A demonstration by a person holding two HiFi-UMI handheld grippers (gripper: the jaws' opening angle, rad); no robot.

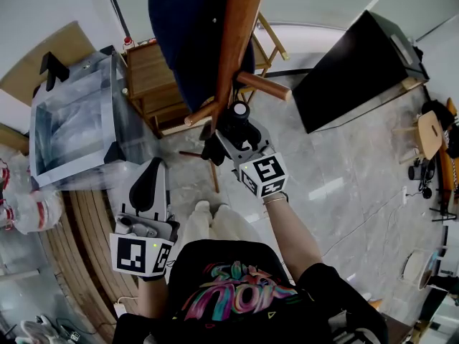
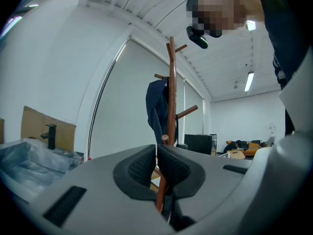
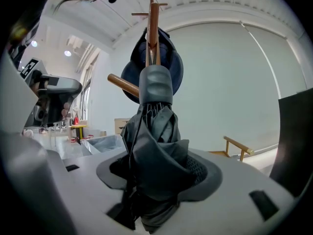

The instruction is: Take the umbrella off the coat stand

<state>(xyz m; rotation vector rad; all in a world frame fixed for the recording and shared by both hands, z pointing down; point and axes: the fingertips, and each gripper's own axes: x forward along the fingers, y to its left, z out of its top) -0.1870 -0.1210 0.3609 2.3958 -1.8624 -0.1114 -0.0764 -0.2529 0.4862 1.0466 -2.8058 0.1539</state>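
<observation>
The wooden coat stand point(image 1: 240, 34) rises right in front of me, and a dark blue jacket point(image 1: 186, 34) hangs on it. A folded dark grey umbrella point(image 3: 154, 146) stands upright against the pole point(image 3: 153, 28), just below a peg point(image 3: 122, 85). My right gripper point(image 3: 156, 173) is shut on the umbrella's bunched fabric, and in the head view it point(image 1: 228, 138) sits close against the stand. My left gripper point(image 1: 150, 167) is held low at the left, away from the stand, shut with nothing in it. The left gripper view shows the left gripper point(image 2: 156, 168) facing the stand point(image 2: 170, 97) from a distance.
A clear plastic bin point(image 1: 72, 120) stands at the left. A wooden rack point(image 1: 147, 84) is behind the stand. A black cabinet point(image 1: 358, 63) stands at the right on the grey tiled floor point(image 1: 344, 185). The stand's pegs point(image 1: 262, 86) stick out beside my right gripper.
</observation>
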